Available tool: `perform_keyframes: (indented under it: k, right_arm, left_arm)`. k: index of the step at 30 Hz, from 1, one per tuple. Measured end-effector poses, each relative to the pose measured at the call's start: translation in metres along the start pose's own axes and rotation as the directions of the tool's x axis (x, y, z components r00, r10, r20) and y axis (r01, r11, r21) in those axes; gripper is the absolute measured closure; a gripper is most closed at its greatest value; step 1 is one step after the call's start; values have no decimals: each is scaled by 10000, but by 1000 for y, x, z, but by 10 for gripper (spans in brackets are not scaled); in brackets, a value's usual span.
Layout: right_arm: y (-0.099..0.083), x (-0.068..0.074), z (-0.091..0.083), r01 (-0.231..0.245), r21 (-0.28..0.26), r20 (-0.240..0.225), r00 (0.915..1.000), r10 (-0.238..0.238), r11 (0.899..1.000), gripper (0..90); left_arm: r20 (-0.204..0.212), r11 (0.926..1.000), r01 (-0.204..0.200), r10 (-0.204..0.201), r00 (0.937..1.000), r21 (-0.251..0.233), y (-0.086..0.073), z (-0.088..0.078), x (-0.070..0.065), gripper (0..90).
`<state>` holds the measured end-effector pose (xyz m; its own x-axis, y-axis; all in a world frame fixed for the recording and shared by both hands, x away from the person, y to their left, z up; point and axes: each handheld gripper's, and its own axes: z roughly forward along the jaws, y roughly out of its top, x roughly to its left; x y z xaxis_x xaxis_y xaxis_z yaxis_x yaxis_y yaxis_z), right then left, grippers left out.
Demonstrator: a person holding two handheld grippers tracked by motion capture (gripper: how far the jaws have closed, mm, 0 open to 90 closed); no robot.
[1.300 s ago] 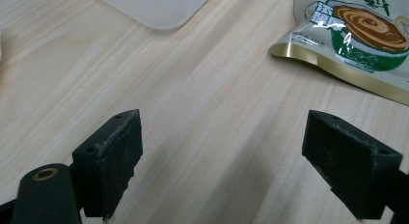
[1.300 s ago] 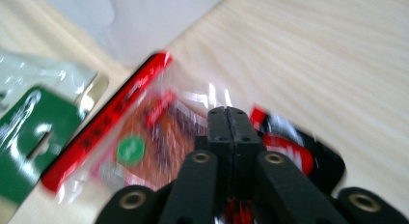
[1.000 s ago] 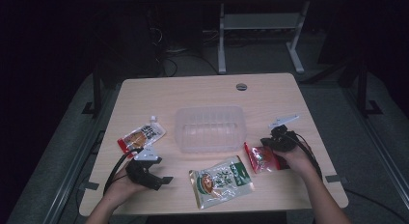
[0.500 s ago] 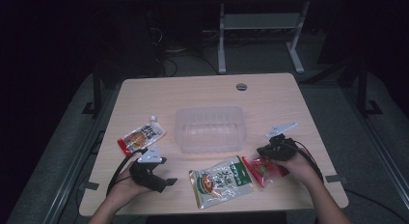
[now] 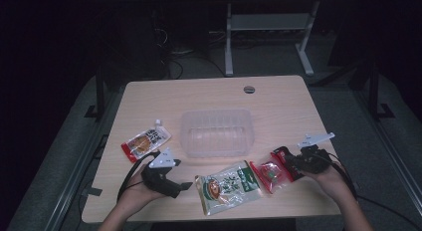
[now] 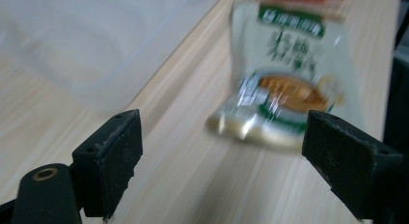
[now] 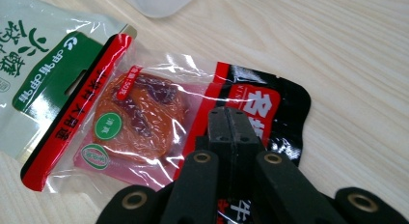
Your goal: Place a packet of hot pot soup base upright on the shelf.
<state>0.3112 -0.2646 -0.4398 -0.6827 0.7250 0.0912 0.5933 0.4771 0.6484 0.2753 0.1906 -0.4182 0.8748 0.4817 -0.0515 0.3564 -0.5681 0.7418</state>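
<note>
1. High view: the right gripper (image 5: 293, 164) sits near the right edge of the table (image 5: 278, 99), its jaws pinched on the black end of a red snack packet (image 5: 271, 172). The packet lies flat just right of a green-and-white pouch (image 5: 229, 186) and near the clear plastic tub (image 5: 217, 132). The left gripper (image 5: 171, 183) hovers at the near left, jaws apart and holding nothing, pointing toward the green pouch. A red-and-white spouted pouch (image 5: 146, 142) lies far left of the tub.

2. Left gripper view: the two jaws stand wide with bare wood between them; the green-and-white pouch (image 6: 284, 84) lies beyond, blurred, not touched.

3. Right gripper view: the jaws are closed together on the black printed edge of the red snack packet (image 7: 144, 118), whose left end overlaps the green-and-white pouch (image 7: 34, 55). The packet looks light, thin and floppy (glossy film, likely slippery), with a soft lump of food in its clear window.

4. Judgement: the flat sealed edge is the best hold; pinching the middle would squash the contents, and a corner grip will let the packet droop when lifted.
</note>
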Motion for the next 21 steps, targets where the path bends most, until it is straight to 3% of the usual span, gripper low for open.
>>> perform_keyframes:
  k: [2,4,6,9,11,16,18,21]
  right_arm:
    - [1,-1,0,-66,-43,0,10000,66,10000,897]
    - [1,-2,1,-172,-43,58,9998,172,9998,812]
    - [1,-4,2,-361,-48,57,9993,362,9993,741]
    - [0,-7,2,-616,-95,98,9980,617,9981,628]
    - [-1,-10,1,-656,-70,165,9977,657,9978,578]
    - [-4,-16,-2,-1058,-31,42,9944,1058,9944,507]
    - [-4,-18,-3,-1118,-59,5,9937,1118,9937,476]
    - [-5,-21,-4,-1297,45,-107,9915,1297,9915,428]
  left_arm:
    - [130,9999,13,-10,9999,-169,10,6,-4,164]
    - [189,9996,14,-9,9998,-266,15,9,-6,214]
    - [685,9992,-66,94,9976,-402,29,20,-13,291]
    - [748,9989,-198,228,9969,-416,40,30,-19,434]
    - [1042,9984,-332,377,9938,-448,56,46,-24,547]
    - [1390,9979,-518,568,9887,-388,74,70,-32,789]
    - [1586,9971,-684,731,9846,-344,84,87,-38,876]
    - [1778,9967,-786,810,9807,-205,91,105,-43,899]
